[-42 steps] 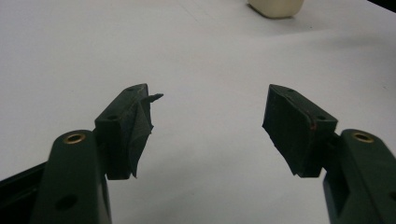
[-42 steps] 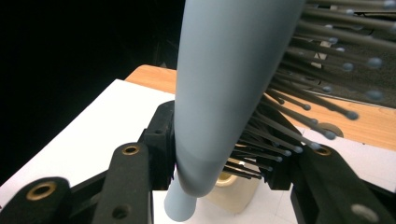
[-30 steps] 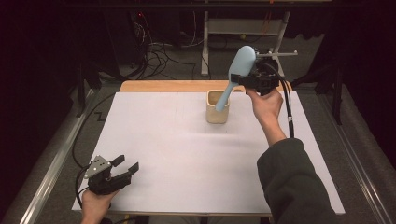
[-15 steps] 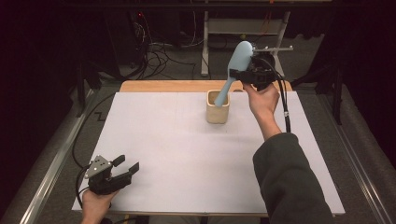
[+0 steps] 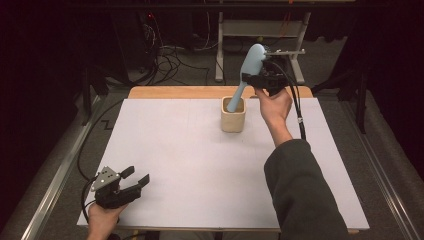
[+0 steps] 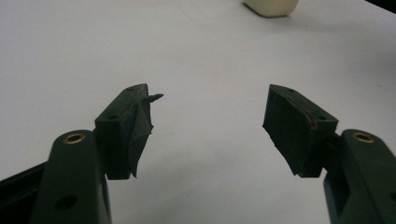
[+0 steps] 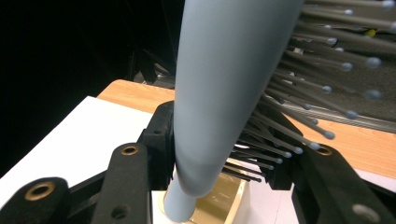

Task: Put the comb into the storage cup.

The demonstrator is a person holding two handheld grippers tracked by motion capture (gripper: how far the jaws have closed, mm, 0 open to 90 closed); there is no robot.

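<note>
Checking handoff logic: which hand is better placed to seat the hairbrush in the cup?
Right. The right gripper is already shut on the light blue hairbrush, whose handle tip sits in the beige cup. The left gripper rests open at the table's near corner, holding nothing.

White sheet [image 5: 190, 165] spread over most of the tabletop. Bare wooden strip [image 5: 170, 92] of the tabletop showing along the far edge. Beyond it, black cables [image 5: 172, 57] tangled on the grey floor, and the white legs of a metal frame [image 5: 222, 40] standing farther back against a dark backdrop. Metal rails [image 5: 55, 182] running along the left and right sides of the tabletop, lower down.
</note>
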